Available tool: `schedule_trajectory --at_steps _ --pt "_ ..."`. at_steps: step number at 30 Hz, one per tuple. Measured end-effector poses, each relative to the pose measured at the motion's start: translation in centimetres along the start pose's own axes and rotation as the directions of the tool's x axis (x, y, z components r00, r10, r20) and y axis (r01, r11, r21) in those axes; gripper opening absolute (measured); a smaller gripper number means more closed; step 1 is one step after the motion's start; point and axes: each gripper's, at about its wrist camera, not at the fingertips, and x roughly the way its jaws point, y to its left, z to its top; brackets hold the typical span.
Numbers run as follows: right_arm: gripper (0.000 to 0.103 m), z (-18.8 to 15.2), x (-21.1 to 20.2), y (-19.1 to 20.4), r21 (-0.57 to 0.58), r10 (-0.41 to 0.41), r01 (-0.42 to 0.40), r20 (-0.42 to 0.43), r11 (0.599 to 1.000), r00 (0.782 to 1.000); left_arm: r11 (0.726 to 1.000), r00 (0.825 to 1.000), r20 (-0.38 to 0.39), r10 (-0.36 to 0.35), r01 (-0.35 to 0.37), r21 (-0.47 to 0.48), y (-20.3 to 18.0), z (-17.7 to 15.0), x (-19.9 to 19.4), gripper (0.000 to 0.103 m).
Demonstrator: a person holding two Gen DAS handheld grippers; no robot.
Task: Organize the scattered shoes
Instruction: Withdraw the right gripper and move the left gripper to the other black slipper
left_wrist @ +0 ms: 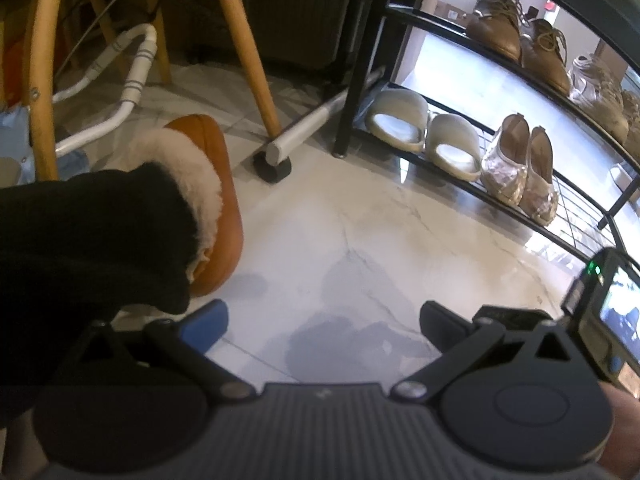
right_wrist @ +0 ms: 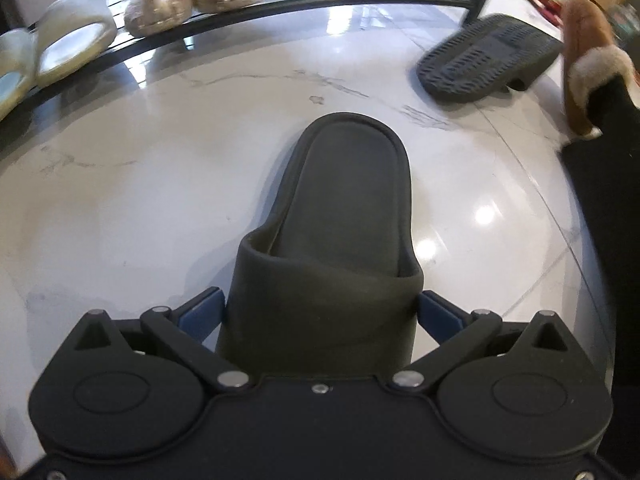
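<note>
My left gripper (left_wrist: 320,328) hangs over bare floor (left_wrist: 340,220) with its fingers spread wide and nothing between them, kept free for the next shoe. My right gripper (right_wrist: 320,312) has its fingers pressed against both sides of a dark slide (right_wrist: 344,216), toe end nearest me, so I judge I can carry it by the strap. Its mate (right_wrist: 488,58) lies sole-up by the rack (right_wrist: 240,16) leg, near the rack's lower shelf.

Right gripper (right_wrist: 320,312) body hides the dark slide's (right_wrist: 340,216) toe end. Upturned second slide (right_wrist: 488,58) motion-blurred. Black trouser leg (left_wrist: 88,248) covers the tan fur-lined slipper's (left_wrist: 216,200) heel. Beige sneakers (left_wrist: 600,96) cut by frame edge.
</note>
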Motion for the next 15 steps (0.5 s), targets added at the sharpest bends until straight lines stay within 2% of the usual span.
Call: schedule_trajectory --at_steps 1,2,3,5,6,8,10,12,14,15 --pt "0.102 0.0 0.0 -0.1 -0.077 0.033 -0.032 0.017 0.997 0.999 1.0 1.0 0.0 -0.003 0.003 -0.003 0.0 0.0 0.0 0.102" --pt "0.101 0.0 -0.1 -0.2 -0.096 0.041 -0.039 0.02 0.995 0.999 1.0 1.0 0.0 -0.005 0.005 -0.006 0.1 0.0 -0.1 0.102" --pt "0.1 0.0 -0.2 -0.4 -0.189 0.062 -0.056 0.03 0.98 0.998 1.0 1.0 -0.001 -0.007 0.007 -0.006 0.0 0.0 0.0 0.102" --pt "0.099 0.3 -0.2 -0.9 -0.342 0.09 -0.064 0.059 0.937 0.994 1.0 1.0 -0.004 -0.011 0.011 -0.002 -0.1 -0.1 0.0 0.102" --pt "0.098 0.4 -0.2 -1.1 -0.377 0.1 -0.069 0.064 0.924 0.993 1.0 1.0 -0.006 -0.012 0.012 0.001 -0.2 -0.1 0.1 0.102" --pt "0.099 0.7 0.1 -1.6 -0.483 0.158 -0.104 0.072 0.869 0.985 1.0 1.0 -0.009 -0.014 0.014 0.011 -0.5 -0.2 0.1 0.102" --pt "0.103 0.8 0.2 -2.0 -0.5 0.182 -0.127 0.063 0.857 0.981 1.0 1.0 -0.009 -0.011 0.011 0.022 -0.7 -0.3 0.2 0.102" --pt "0.103 0.9 0.5 -2.6 -0.502 0.206 -0.155 0.046 0.851 0.978 1.0 1.0 -0.008 -0.003 0.004 0.02 -0.7 -0.3 0.2 0.102" --pt "0.103 1.3 0.3 -3.9 -0.418 0.233 -0.202 0.024 0.886 0.972 1.0 1.0 -0.004 0.001 -0.001 0.015 -0.8 -0.3 0.2 0.102" --pt "0.103 1.4 -0.2 -4.7 -0.372 0.273 -0.245 0.024 0.895 0.962 1.0 1.0 -0.002 0.002 -0.002 0.021 -1.0 -0.3 0.2 0.102"
